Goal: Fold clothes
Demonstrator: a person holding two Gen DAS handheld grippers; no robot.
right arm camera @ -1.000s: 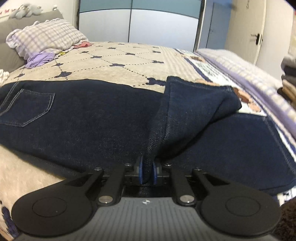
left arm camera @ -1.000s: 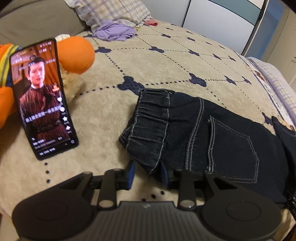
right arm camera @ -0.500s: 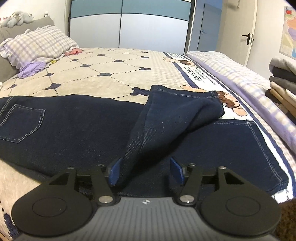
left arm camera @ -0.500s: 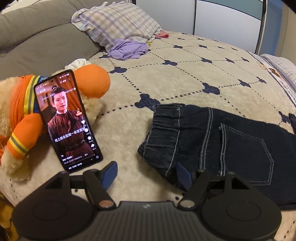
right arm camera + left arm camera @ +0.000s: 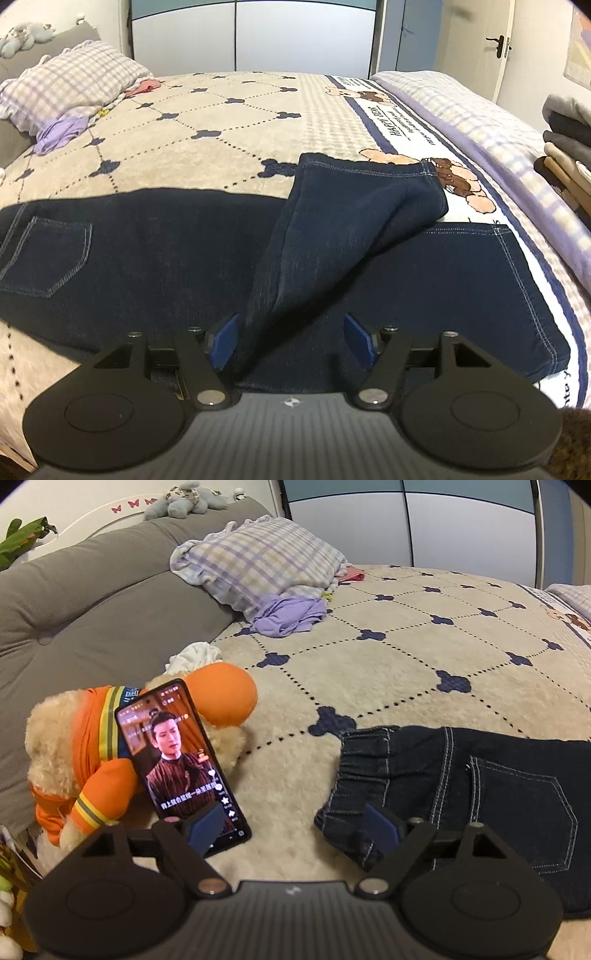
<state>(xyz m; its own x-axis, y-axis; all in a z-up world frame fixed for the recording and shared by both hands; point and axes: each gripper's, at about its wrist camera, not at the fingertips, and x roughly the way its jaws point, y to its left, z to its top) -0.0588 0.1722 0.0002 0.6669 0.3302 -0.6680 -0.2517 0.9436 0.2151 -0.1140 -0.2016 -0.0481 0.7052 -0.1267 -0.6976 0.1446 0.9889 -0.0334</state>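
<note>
both grippers, left gripper [image 5: 293, 829] and right gripper [image 5: 291, 338], spread wider, off jeans [image 5: 166, 240].

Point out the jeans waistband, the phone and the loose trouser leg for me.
jeans waistband [image 5: 364, 760], left wrist view, on the gathered elastic.
phone [image 5: 177, 753], left wrist view, middle of the lit screen.
loose trouser leg [image 5: 354, 214], right wrist view, on the raised fold.

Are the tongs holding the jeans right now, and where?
No. Both tongs are open and hold nothing. The left tongs hover by the waistband of the jeans; the right tongs straddle the folded-over leg without pinching it.
</note>
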